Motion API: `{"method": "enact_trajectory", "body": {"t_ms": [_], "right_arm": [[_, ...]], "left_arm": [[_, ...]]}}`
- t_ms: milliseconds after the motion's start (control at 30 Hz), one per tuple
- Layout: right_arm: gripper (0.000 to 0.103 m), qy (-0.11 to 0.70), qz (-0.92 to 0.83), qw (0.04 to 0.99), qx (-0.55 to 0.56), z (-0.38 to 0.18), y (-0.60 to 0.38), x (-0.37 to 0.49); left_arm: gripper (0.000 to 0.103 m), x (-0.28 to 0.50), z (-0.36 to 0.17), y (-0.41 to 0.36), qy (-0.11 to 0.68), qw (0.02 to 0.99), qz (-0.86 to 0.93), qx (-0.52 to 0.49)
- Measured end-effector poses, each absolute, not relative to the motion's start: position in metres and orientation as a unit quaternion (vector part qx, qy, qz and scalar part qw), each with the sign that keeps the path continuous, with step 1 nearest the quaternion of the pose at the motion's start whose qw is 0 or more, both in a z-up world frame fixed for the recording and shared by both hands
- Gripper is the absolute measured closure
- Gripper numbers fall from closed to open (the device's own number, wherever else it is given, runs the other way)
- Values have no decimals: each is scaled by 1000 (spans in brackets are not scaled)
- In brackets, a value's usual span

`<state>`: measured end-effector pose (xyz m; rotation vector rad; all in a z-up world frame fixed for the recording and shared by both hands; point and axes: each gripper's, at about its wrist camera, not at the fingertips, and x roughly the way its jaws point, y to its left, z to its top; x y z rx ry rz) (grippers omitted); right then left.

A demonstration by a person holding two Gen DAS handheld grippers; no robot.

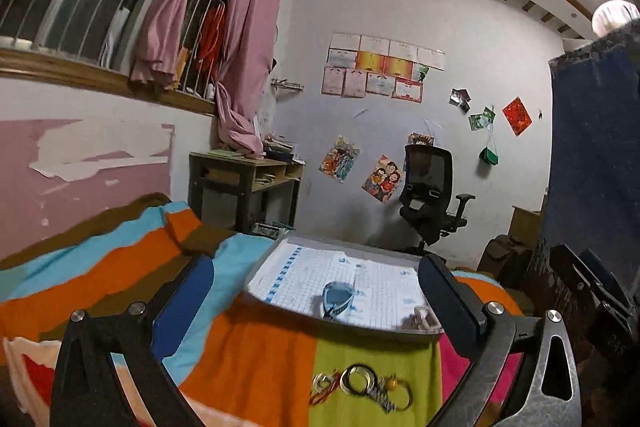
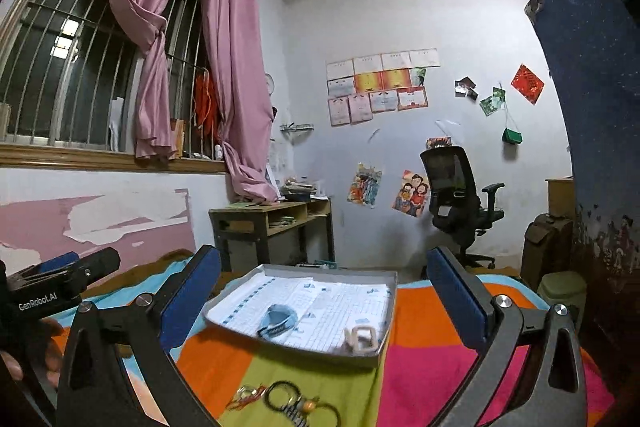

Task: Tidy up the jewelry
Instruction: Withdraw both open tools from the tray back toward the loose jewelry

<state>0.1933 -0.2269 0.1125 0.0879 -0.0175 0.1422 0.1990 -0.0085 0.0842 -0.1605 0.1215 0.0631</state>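
A grey tray (image 1: 276,247) (image 2: 394,283) lined with gridded paper sits on a striped bedspread. Inside it lie a blue bracelet (image 1: 337,299) (image 2: 277,319) and a pale beige clip (image 1: 424,319) (image 2: 362,339). In front of the tray, on the green stripe, a loose cluster of rings and bangles (image 1: 362,385) (image 2: 286,403) rests on the cloth. My left gripper (image 1: 316,291) hovers open above the bed, with the tray showing between its blue pads. My right gripper (image 2: 324,283) is open too and holds nothing. The left gripper's body (image 2: 60,283) shows at the right view's left edge.
The bedspread (image 1: 256,351) (image 2: 436,343) has orange, blue, green and pink stripes. Beyond the bed stand a wooden desk (image 1: 240,179) (image 2: 272,223) under pink curtains and a black office chair (image 1: 432,203) (image 2: 460,203). A dark blue cloth (image 1: 592,155) (image 2: 592,67) hangs at the right.
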Motion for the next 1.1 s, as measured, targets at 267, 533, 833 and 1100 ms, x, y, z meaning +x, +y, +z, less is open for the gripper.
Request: {"method": "enact_trajectory", "body": {"t_ms": [267,533,833,1100], "right_arm": [[1,5,73,996,40,93,-225,128],[1,54,57,997,17,66,-225,78],[1,155,4,988,28,38,-241,66],[1,200,-4,978,54,22,-258,79]], "left_arm": [[0,133,61,0,68,994,61,-55],[0,93,30,12,91,992,59,-56],[0,92,-4,14,170,982,34,-80],[0,95,-12,-2,192,980,33,-42]]}}
